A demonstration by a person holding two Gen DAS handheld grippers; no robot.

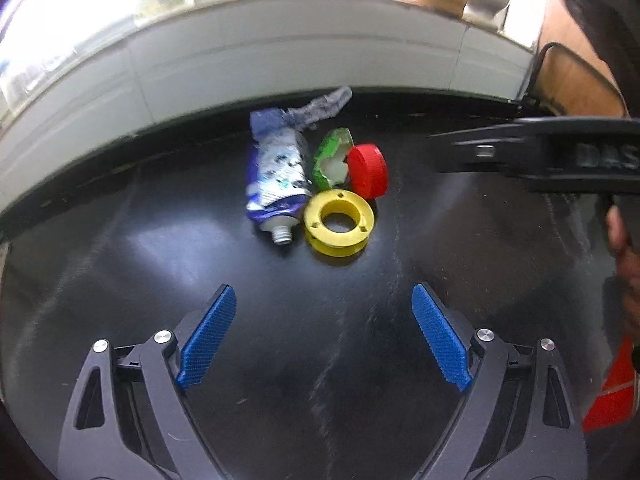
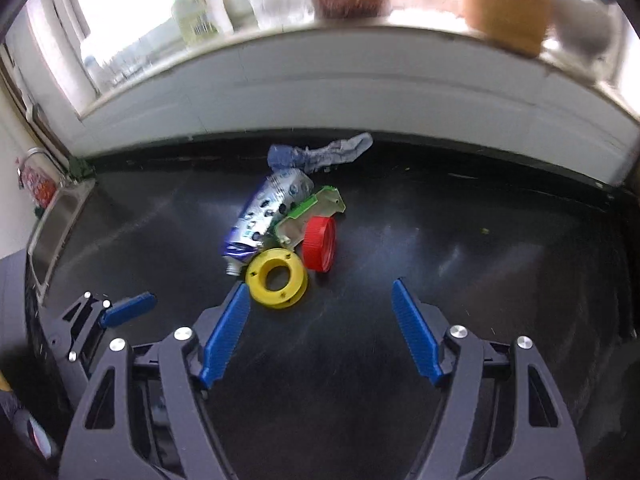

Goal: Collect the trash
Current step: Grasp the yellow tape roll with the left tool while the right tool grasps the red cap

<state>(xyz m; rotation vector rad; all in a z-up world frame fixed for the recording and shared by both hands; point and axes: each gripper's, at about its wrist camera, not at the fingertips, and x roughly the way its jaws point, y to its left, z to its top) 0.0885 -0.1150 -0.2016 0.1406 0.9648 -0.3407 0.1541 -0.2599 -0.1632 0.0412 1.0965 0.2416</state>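
Observation:
A small pile of trash lies on the black counter: a squeezed blue-and-silver tube [image 1: 276,178] [image 2: 266,210], a yellow plastic ring [image 1: 340,222] [image 2: 277,279], a red cap [image 1: 369,171] [image 2: 320,249] on its edge, a green-and-white plastic piece [image 1: 331,158] [image 2: 310,212] and a crumpled blue wrapper [image 1: 320,110] [image 2: 320,152]. My left gripper [image 1: 324,332] is open and empty, short of the pile. My right gripper [image 2: 320,328] is open and empty, its left pad close beside the yellow ring. The right gripper's body [image 1: 560,156] shows in the left wrist view.
A white tiled wall [image 2: 320,92] and a window sill with bottles [image 2: 200,12] and jars run behind the counter. A sink [image 2: 56,232] sits at the far left. The left gripper [image 2: 120,312] shows low left in the right wrist view.

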